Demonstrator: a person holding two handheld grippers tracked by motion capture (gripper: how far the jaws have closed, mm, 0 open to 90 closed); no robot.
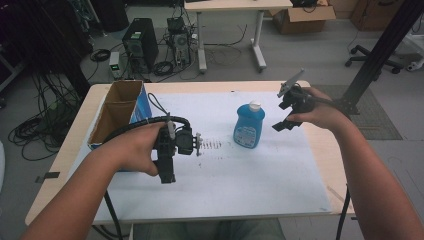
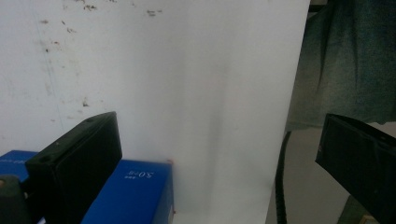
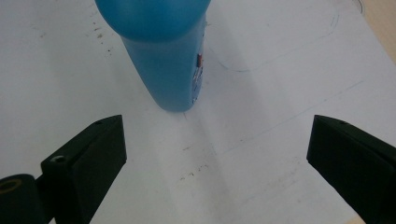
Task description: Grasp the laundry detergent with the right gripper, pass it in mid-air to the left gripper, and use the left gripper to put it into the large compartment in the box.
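So far nothing is gripped. Our right gripper (image 1: 283, 119) hangs above the table with jaws spread wide and empty, just to the right of the blue bottle (image 1: 249, 125) and not touching it. In the right gripper view the bottle (image 3: 164, 51) stands ahead of the jaws and a bit left of their centreline, upright on the white sheet (image 3: 261, 116), white cap on in the high view. Our left gripper (image 1: 167, 175) is over the near-left part of the sheet, beside the open cardboard box (image 1: 116, 112) with blue sides; its jaws are also apart with nothing between them, and in its own view we see a blue box corner (image 2: 133, 193) under the left jaw.

We judge the work as barely started: the reach toward the bottle looks under way, the grasp is not yet made. Left to do: line up on the bottle, close on its body, lift it, and move it, probably to the box, though we cannot tell.
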